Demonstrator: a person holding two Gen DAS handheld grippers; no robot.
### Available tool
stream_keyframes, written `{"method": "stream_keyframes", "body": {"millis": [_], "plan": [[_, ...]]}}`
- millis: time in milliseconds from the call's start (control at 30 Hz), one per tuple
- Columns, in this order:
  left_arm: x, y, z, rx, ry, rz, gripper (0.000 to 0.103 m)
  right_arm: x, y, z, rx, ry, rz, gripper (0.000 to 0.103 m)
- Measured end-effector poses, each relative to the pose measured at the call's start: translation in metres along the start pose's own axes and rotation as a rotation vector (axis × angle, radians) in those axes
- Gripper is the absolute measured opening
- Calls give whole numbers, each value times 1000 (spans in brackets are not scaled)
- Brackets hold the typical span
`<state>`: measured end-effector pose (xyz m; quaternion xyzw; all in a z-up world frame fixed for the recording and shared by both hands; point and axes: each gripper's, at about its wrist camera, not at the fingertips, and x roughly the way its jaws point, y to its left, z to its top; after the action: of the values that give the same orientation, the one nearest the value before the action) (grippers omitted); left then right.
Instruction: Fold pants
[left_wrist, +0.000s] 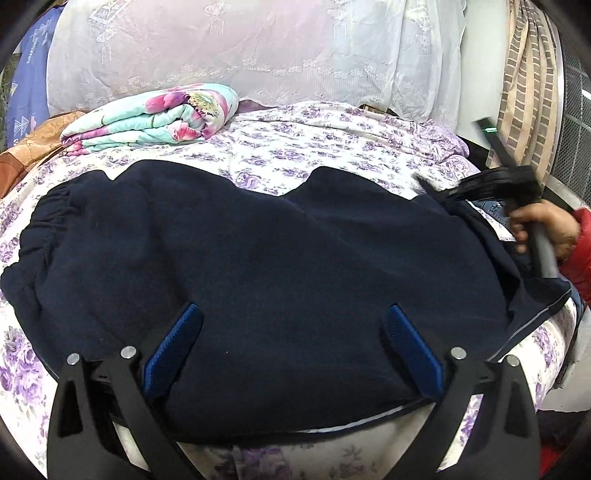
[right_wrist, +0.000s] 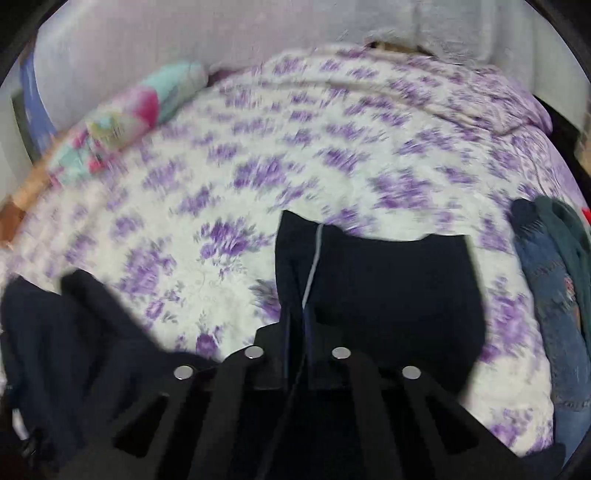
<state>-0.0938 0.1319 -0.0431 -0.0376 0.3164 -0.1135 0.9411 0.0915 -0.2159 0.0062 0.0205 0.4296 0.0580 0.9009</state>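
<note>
Fleecy navy pants (left_wrist: 258, 251) sprawl under the spread left gripper (left_wrist: 293, 341); right gripper (right_wrist: 299, 332) pinches their piped hem.

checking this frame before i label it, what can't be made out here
- Right gripper tips: right wrist view, hidden by the navy pants fabric its jaws are shut on.
- Floral bedsheet pattern: right wrist view, smeared by motion blur.
- Denim garment: right wrist view, cut off by the right edge.
- Pants' near hem: left wrist view, hidden behind the open left gripper.
</note>
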Motion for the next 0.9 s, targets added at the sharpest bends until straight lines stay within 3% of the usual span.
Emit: {"method": "stream_keyframes", "body": {"millis": [133,200,300,367,467,733,900], "plan": [[0,0,-1,1,1,0,98,-89,-66,-32,172,-167,156,2],[0,0,-1,2,2,3,98,-141,-111,-71,284,-268,221,2],[0,-1,0,4,6,9,98,-179,-165,-137,418,-309,267,2],[1,-1,0,4,10,10,98,-176,-185,-176,479,-256,302,2],[4,-1,1,9,23,22,98,-157,-189,-205,521,-194,332,6],[6,-1,2,14,27,34,98,-120,-191,-210,597,-158,429,9],[7,2,4,-1,33,44,98,-128,-190,-207,583,-229,449,4]]}}
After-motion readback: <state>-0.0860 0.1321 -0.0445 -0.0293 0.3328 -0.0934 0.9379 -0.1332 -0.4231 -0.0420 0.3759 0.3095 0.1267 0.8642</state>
